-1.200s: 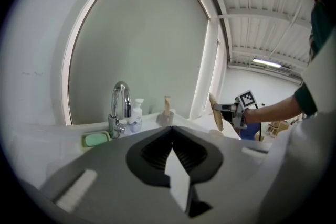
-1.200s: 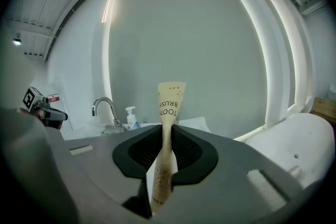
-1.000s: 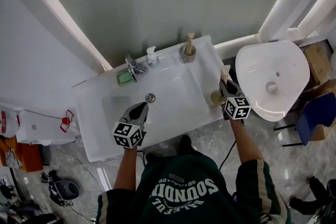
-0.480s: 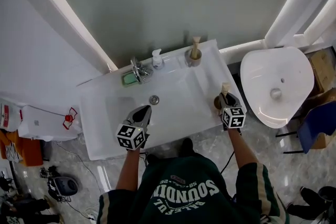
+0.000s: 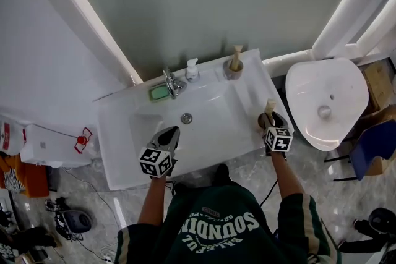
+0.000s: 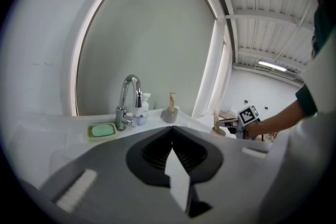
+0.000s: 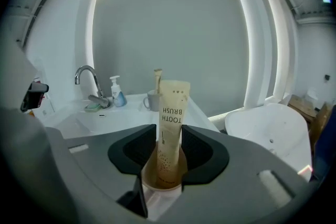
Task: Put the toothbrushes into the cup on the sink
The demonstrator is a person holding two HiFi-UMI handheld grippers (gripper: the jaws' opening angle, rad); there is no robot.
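Begins at the right gripper point(image 7: 169, 145): has just been opening, jaws now apart on either side of the toothbrush packet point(image 7: 170, 113) and no longer pinching it. Leaves that packet upright in the brown cup point(image 7: 161, 182) right below the jaws, at the right front corner of the white sink point(image 5: 124, 164). Holds nothing in the left gripper point(image 6: 172, 134), jaws closed together, poised over the sink's front rim.

Looks like the release step: packet already in the cup, only the let-go to finish. Calls next for a straight pull-back of the right gripper, clear of the tall packet, so as not to tip a light cup set close to the edge. No loose toothbrush seen elsewhere.

Further out on the sink: a chrome tap point(image 5: 171, 81), a green soap dish point(image 5: 159, 93), a pump bottle point(image 5: 192, 69), and a second cup point(image 5: 233, 70) at the back right corner with its own packet. Beyond, a grey arched wall panel point(image 5: 185, 3) with lit white edges, a separate white basin point(image 5: 322, 102) to the right, grey marbled floor point(image 5: 247, 164) below.
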